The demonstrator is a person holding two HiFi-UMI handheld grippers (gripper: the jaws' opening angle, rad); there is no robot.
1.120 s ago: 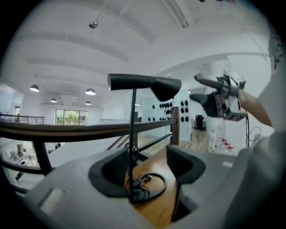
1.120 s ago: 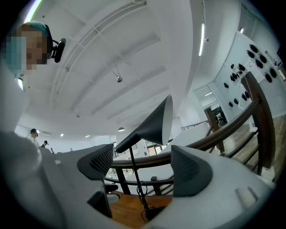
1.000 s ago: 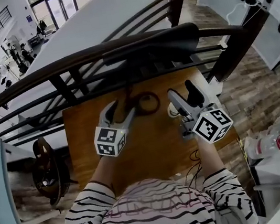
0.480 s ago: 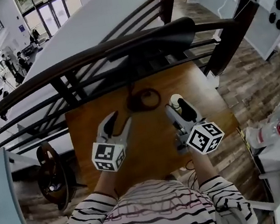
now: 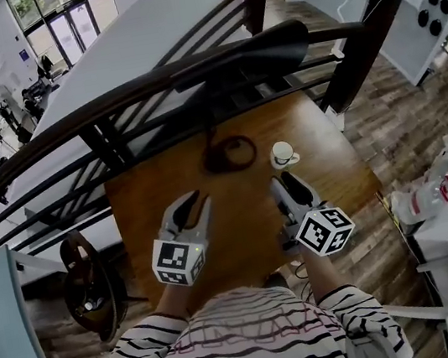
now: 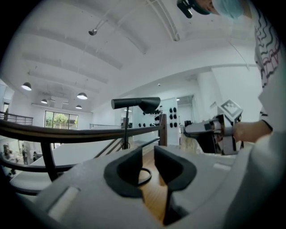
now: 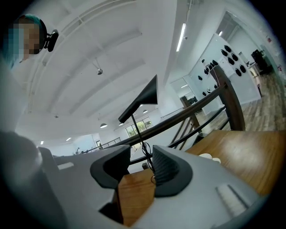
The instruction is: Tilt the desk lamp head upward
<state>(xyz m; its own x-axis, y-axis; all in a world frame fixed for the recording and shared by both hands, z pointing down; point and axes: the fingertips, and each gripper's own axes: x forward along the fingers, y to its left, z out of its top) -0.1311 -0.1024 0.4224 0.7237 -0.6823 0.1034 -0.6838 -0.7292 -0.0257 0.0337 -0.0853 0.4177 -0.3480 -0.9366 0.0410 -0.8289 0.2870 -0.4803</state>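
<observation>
Left gripper (image 5: 195, 204) and right gripper (image 5: 287, 182) empty, apart from the desk lamp (image 6: 136, 103).
I note both sets of jaws have just closed to slim gaps, nothing between, over the near table (image 5: 151, 203); lamp stands at the far edge, cup (image 5: 283, 154) right of its base.

Open-plan office mezzanine: railing (image 5: 110, 108), desks (image 5: 37, 88) below

The person holds the left gripper (image 5: 196, 206) and the right gripper (image 5: 286, 184) side by side in front of the body, both pointing roughly level. Both pairs of jaws have just been closing and now stand a narrow gap apart, apparently with nothing between them.
</observation>
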